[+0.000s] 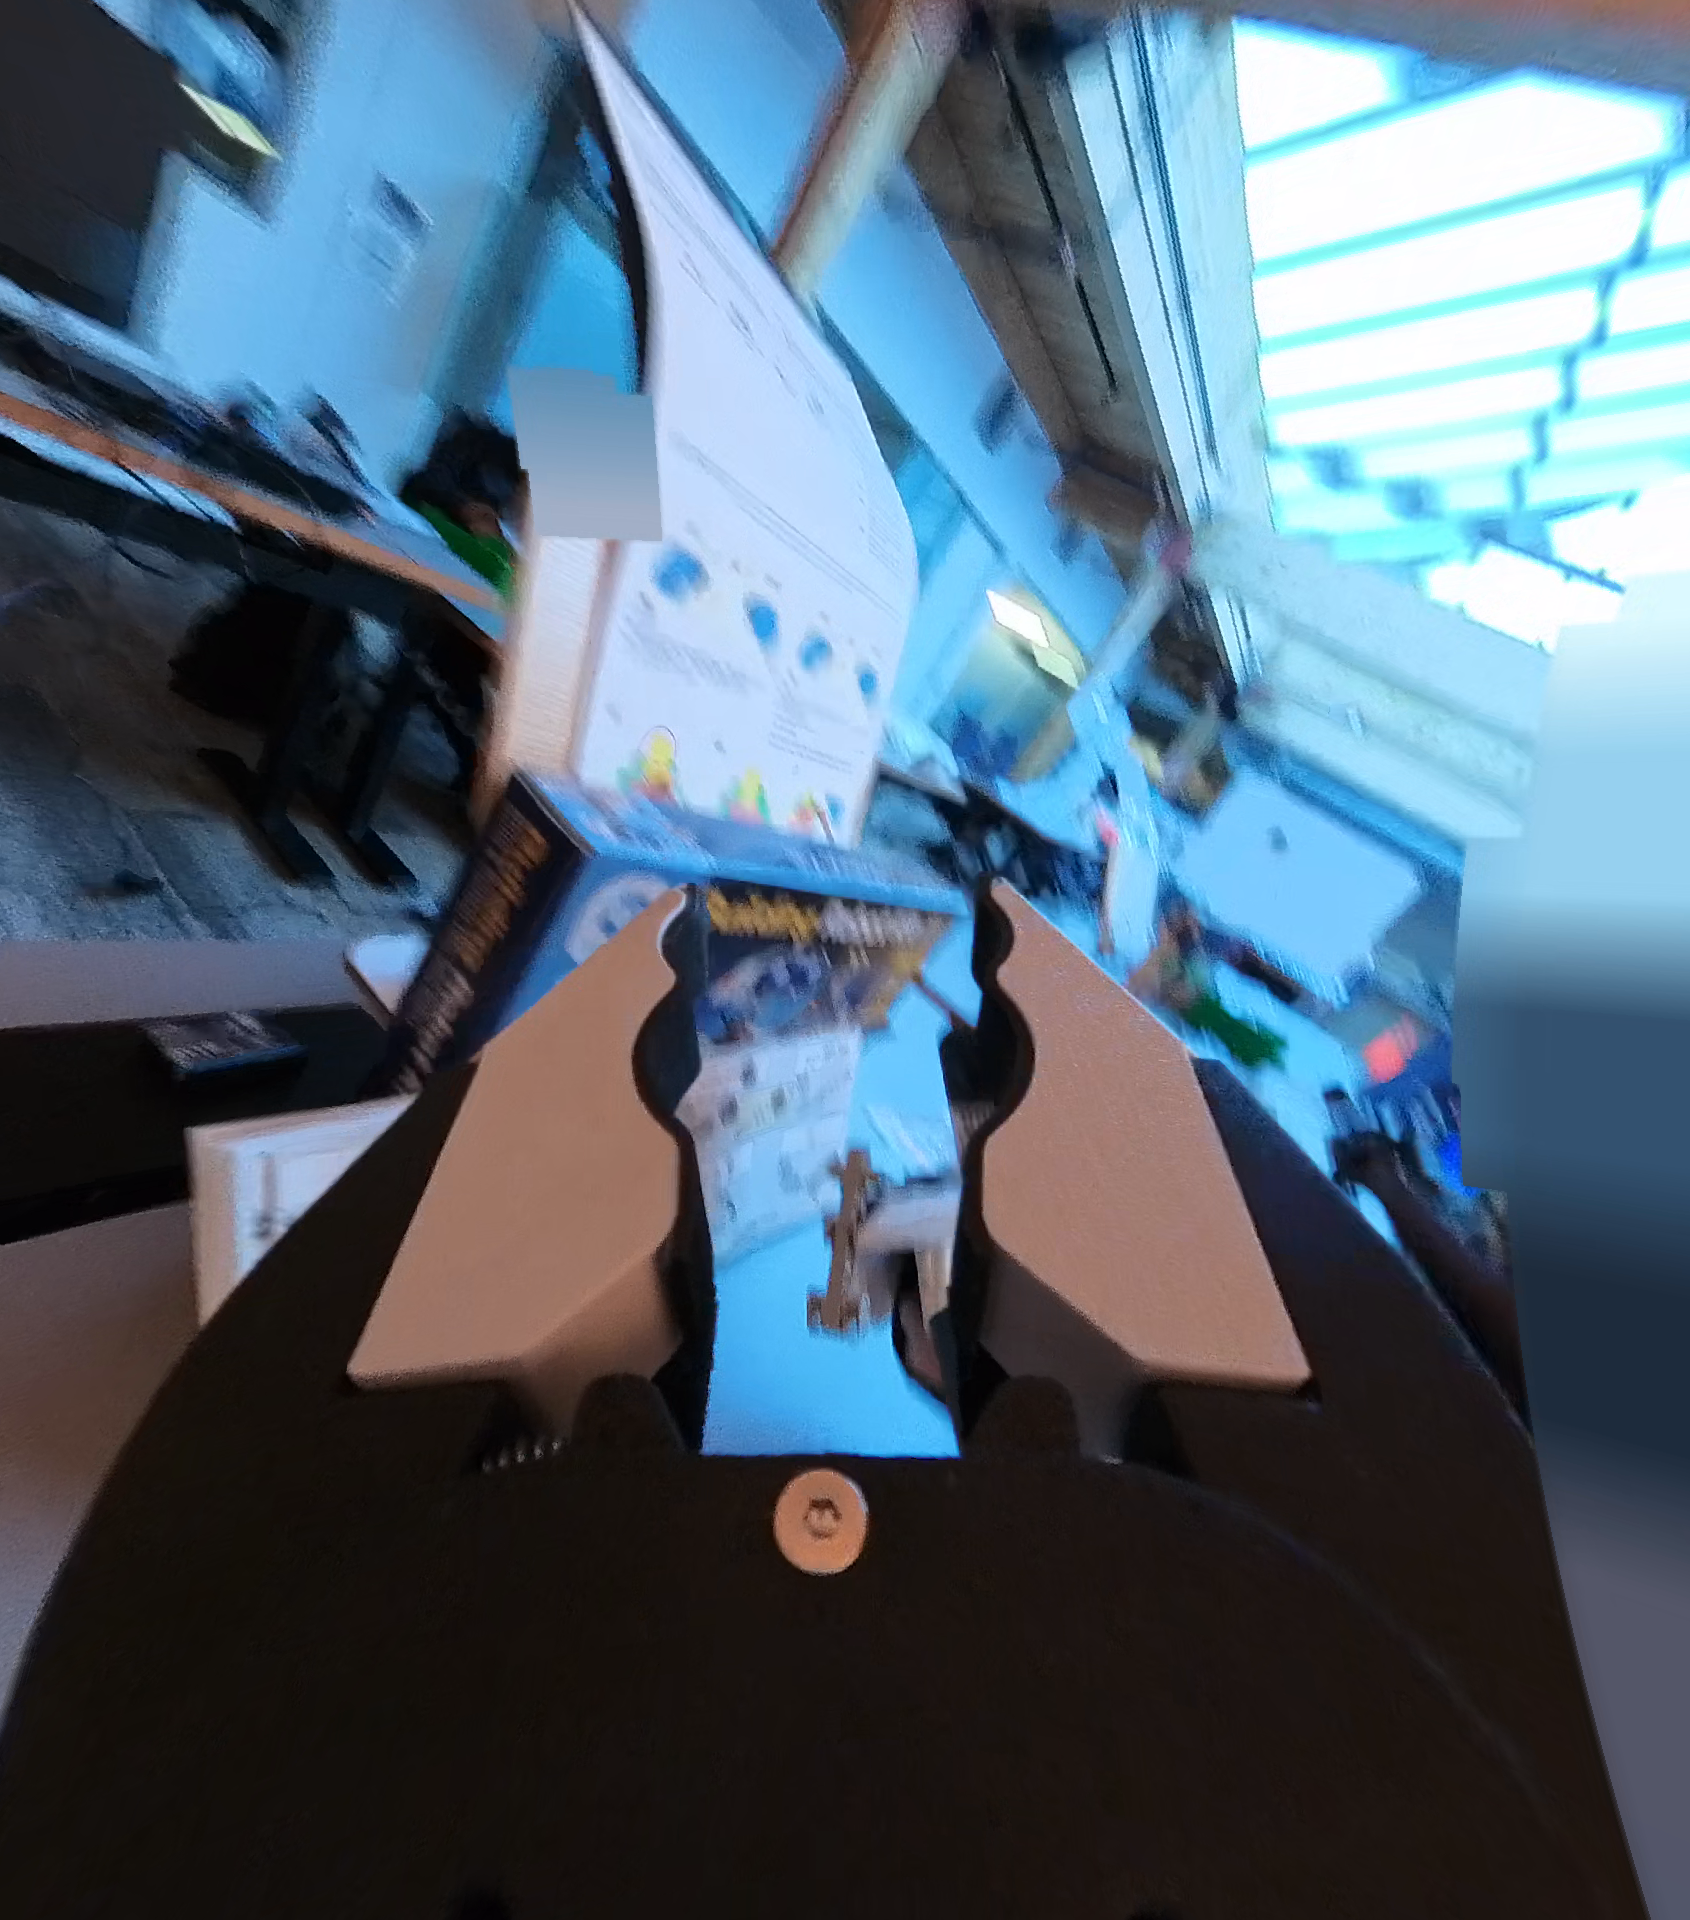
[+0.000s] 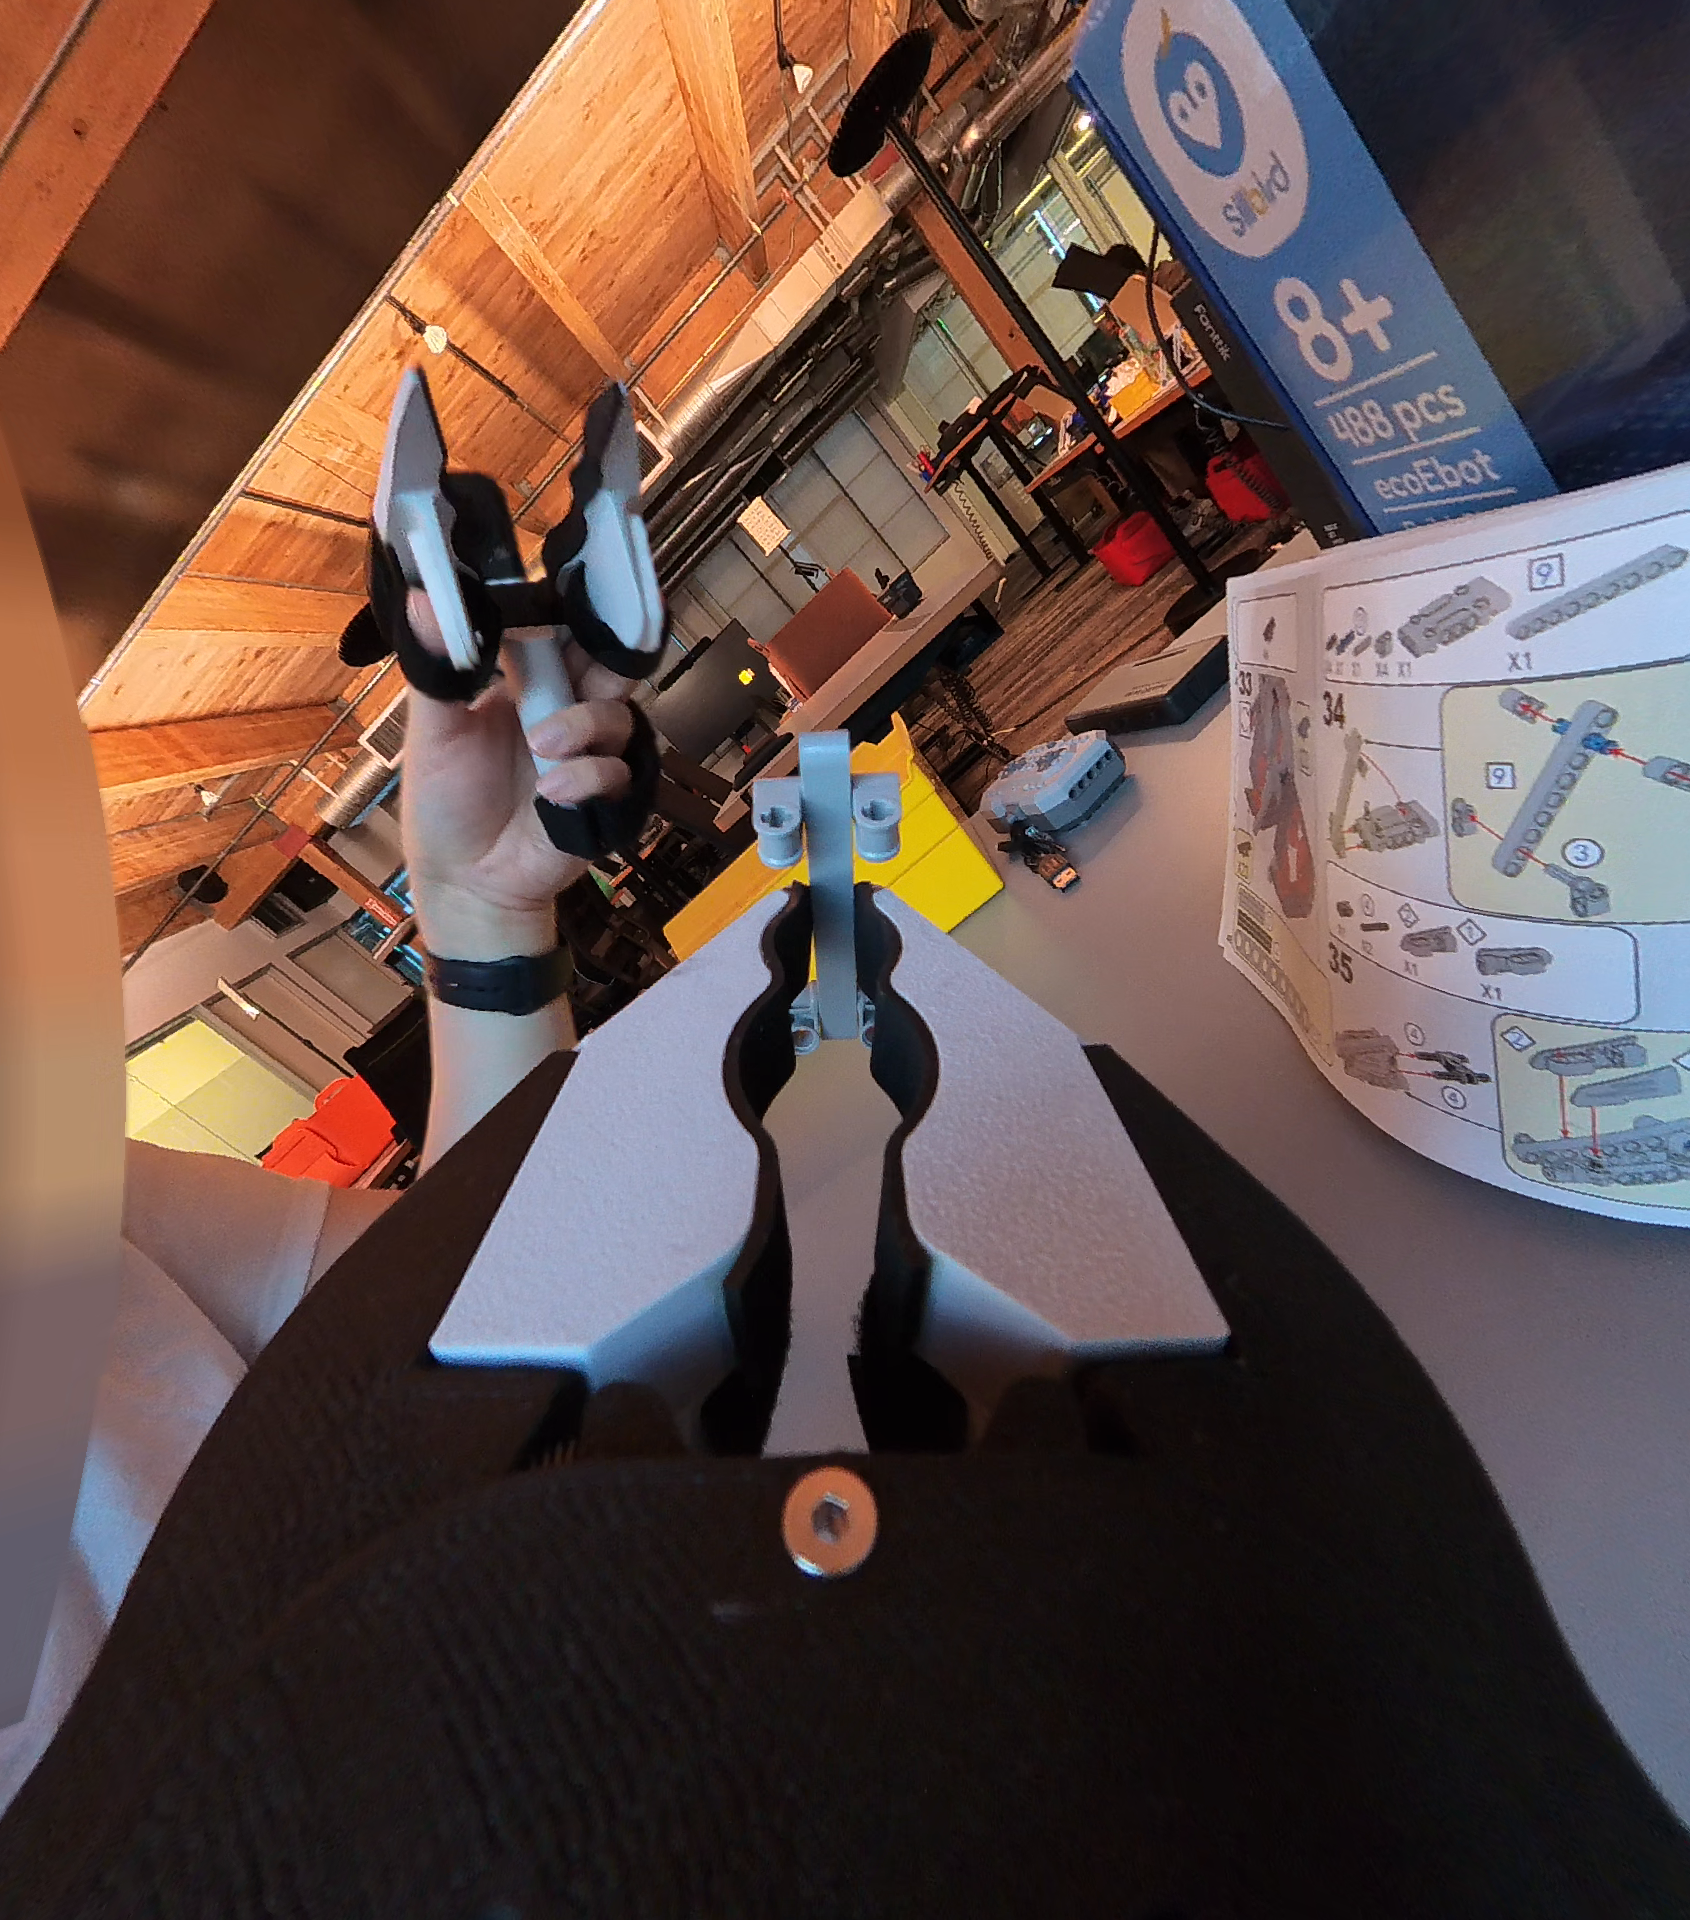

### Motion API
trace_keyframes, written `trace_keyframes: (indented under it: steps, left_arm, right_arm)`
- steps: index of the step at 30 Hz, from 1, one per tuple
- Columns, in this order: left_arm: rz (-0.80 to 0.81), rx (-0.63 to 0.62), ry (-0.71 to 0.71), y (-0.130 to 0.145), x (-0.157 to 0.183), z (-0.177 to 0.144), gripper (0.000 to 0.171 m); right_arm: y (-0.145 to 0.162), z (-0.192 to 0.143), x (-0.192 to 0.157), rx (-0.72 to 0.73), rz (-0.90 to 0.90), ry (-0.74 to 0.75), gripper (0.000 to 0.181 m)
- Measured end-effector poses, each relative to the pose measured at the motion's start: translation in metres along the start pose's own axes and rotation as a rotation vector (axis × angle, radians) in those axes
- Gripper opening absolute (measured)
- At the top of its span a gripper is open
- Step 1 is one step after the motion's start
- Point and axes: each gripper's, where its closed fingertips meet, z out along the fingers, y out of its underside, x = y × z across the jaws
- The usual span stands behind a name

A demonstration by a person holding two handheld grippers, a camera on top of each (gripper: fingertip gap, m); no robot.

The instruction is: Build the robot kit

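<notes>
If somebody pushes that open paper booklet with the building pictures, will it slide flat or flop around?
The booklet would probably flop: its pages already curve up off the grey table. It looks thin, so likely light and easy to slide. A push on the raised edge might fold a page rather than move it all.

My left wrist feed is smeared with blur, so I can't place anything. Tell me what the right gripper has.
Observer: The right gripper is shut on a grey beam assembly.
Operator: Describe it.
Observer: An upright grey beam with a round connector on each side near its top.
Operator: Say what lies beside it.
Observer: An open instruction booklet on the table, to its right.
Operator: Report my gripper.
Observer: The left gripper is held up in a hand, fingers apart, empty.
</notes>
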Motion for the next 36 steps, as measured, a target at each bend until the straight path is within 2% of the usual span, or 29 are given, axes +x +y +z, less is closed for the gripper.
trace_keyframes:
  steps: [3, 6, 8, 10, 12, 15, 23, 26, 29, 36]
  left_arm:
    - [0.031, -0.175, 0.15, 0.035, 0.013, 0.015, 0.051]
    - [-0.002, -0.366, 0.298, 0.082, 0.024, 0.027, 0.057]
    - [0.02, -0.493, 0.349, 0.115, 0.026, 0.033, 0.06]
    - [0.051, -0.577, 0.379, 0.141, 0.028, 0.037, 0.065]
    - [0.008, -0.611, 0.414, 0.153, 0.034, 0.042, 0.066]
    - [-0.059, -0.624, 0.387, 0.16, 0.028, 0.048, 0.061]
    - [0.016, -0.646, 0.457, 0.164, 0.048, 0.044, 0.058]
    - [0.044, -0.683, 0.468, 0.172, 0.051, 0.044, 0.044]
    - [0.022, -0.669, 0.478, 0.17, 0.052, 0.045, 0.028]
    - [0.023, -0.671, 0.472, 0.168, 0.048, 0.042, 0.022]
  right_arm:
    - [-0.004, 0.0, -0.006, 0.005, -0.013, -0.007, 0.007]
    - [-0.014, -0.002, -0.02, 0.013, -0.049, -0.023, 0.007]
    - [-0.019, -0.003, -0.028, 0.015, -0.082, -0.024, 0.007]
    - [-0.024, -0.004, -0.033, 0.014, -0.113, -0.02, 0.007]
    - [-0.027, -0.005, -0.036, 0.016, -0.13, -0.017, 0.007]
    - [-0.032, -0.005, -0.043, 0.046, -0.119, -0.031, 0.007]
    - [-0.035, 0.001, -0.057, 0.058, -0.145, -0.035, 0.007]
    - [-0.034, 0.002, -0.059, 0.053, -0.145, -0.036, 0.007]
    - [-0.032, 0.003, -0.058, 0.044, -0.138, -0.04, 0.007]
    - [-0.031, 0.003, -0.058, 0.038, -0.133, -0.042, 0.007]
